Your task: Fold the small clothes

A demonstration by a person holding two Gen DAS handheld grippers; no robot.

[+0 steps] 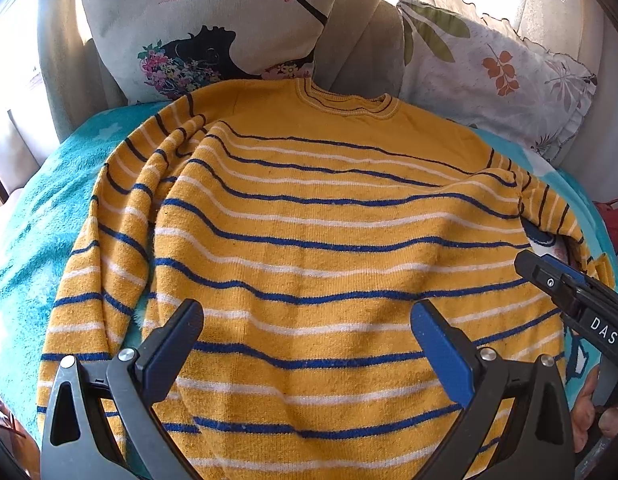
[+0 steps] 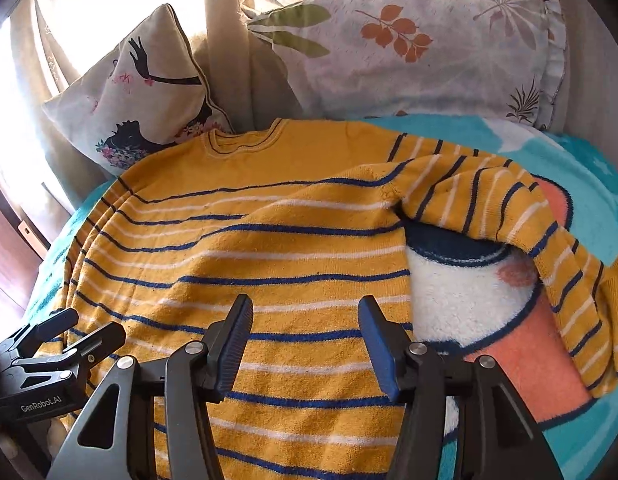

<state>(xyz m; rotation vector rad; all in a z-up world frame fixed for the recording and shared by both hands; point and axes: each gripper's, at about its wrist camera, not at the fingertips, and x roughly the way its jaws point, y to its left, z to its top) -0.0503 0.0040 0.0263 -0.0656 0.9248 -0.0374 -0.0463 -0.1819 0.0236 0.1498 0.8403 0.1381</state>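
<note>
lying flat on the teal blanket [image 1: 25,248], the yellow striped sweater [image 1: 309,240] has its collar toward the pillows. left sleeve [image 1: 121,216] rests folded beside the body. left gripper [image 1: 307,322]: released, jaws apart above the hem, grasping nothing. right gripper [image 2: 305,320]: released, empty, over the lower body. right sleeve [image 2: 521,220] extends outward.

Yellow striped sweater [image 1: 309,240] spread flat, collar far, sleeves out
</note>
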